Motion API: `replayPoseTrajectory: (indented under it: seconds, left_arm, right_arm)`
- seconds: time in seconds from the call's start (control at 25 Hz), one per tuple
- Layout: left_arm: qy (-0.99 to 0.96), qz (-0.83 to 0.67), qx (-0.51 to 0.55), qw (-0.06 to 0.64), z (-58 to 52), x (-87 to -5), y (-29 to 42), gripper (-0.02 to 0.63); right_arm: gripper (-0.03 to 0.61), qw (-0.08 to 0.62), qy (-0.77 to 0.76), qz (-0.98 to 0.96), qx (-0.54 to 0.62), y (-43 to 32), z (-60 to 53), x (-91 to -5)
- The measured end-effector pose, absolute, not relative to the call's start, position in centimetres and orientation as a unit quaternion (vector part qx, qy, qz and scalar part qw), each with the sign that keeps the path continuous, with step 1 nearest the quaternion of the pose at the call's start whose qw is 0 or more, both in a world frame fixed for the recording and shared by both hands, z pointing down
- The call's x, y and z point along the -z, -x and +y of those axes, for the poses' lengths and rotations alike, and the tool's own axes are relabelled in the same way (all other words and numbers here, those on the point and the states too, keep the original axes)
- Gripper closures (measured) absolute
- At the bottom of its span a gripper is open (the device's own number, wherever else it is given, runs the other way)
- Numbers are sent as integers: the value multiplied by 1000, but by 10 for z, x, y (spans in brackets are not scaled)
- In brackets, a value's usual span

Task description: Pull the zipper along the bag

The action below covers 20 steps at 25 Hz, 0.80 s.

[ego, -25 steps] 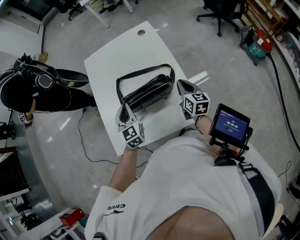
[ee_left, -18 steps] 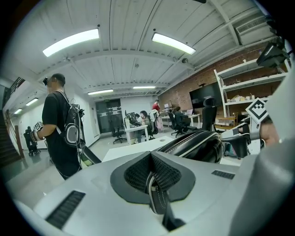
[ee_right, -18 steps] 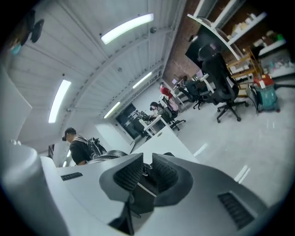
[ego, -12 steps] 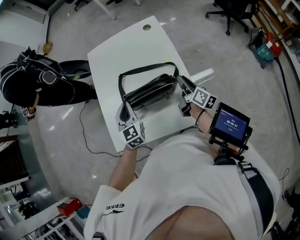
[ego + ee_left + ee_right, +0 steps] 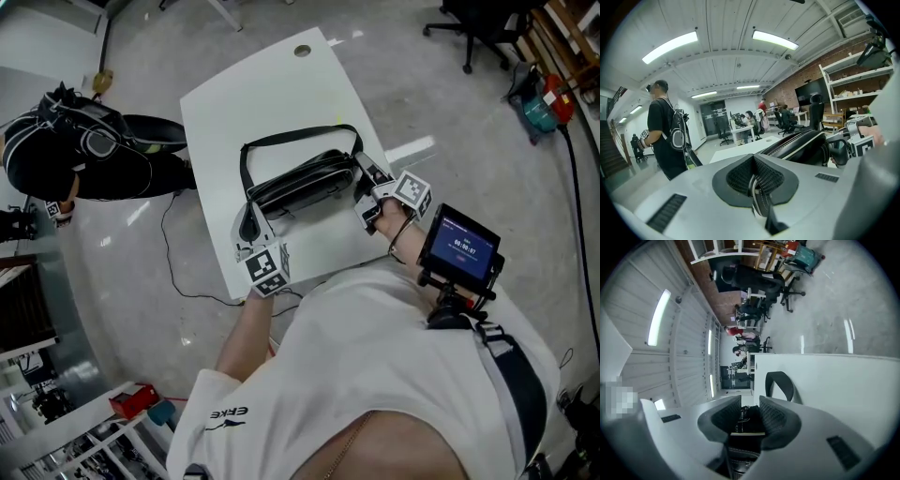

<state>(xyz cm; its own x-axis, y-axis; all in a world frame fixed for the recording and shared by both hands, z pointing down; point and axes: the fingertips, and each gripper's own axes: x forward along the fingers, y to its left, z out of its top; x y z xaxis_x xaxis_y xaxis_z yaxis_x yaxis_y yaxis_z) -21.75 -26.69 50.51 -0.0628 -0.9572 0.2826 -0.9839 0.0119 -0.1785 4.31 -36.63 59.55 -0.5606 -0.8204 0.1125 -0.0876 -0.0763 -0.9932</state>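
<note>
The only clear lettering is "ERKE" on the person's white shirt (image 5: 229, 413). The small screen (image 5: 458, 248) by the right wrist shows a row of pale digits, too small to read. Each tool carries a cube of black-and-white square markers.

The black bag (image 5: 298, 184) lies in the middle of the white tabletop (image 5: 272, 94), which has rounded corners and a round hole (image 5: 302, 51) near its far edge. The bag looks smooth and leather-like, long and rounded, and its flat strap (image 5: 281, 141) loops behind it.

The left tongs (image 5: 249, 217) are at the bag's left end. Their own view shows the ribbed dark pads closed on a thin black edge of the bag with pale stitching.

The right tongs (image 5: 364, 174) are at the bag's right end. Their view shows them clamped on a black part with small metal pieces. Whether that is the zipper pull cannot be told.
</note>
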Motion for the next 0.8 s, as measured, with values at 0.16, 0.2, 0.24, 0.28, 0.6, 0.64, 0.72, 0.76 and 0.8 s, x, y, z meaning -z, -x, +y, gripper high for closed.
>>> replayPoseTrajectory:
  seconds: [0.16, 0.2, 0.24, 0.28, 0.6, 0.64, 0.72, 0.76, 0.8]
  left_arm:
    - [-679, -714, -165, 39, -264, -505, 220, 609]
    - [-678, -715, -165, 39, -263, -505, 221, 609]
    - [-678, -715, -165, 39, -263, -505, 223, 609]
    - [-678, -715, -166, 38, -263, -506, 224, 609]
    - [-678, -715, -168, 36, -263, -506, 229, 609]
    - [-679, -714, -168, 36, -263, -507, 229, 609]
    - [-680, -713, -169, 34, -263, -508, 229, 609]
    - [-680, -712, -169, 34, -263, -508, 230, 609]
    - [-681, -712, -170, 34, -263, -509, 230, 609]
  right_arm:
    - [477, 296, 351, 613, 643, -37, -364, -591]
    - [477, 297, 347, 616, 642, -36, -365, -588]
    - [477, 299, 343, 618, 641, -34, -365, -585]
    - [477, 300, 340, 621, 639, -32, -366, -581]
    - [479, 306, 331, 646, 616, -30, -368, -562]
    - [480, 310, 330, 649, 612, -31, -368, -560]
    - [486, 312, 327, 656, 604, -33, -369, -556]
    - [493, 312, 325, 659, 602, -32, -369, -554]
    - [501, 311, 322, 663, 600, -31, -369, -552]
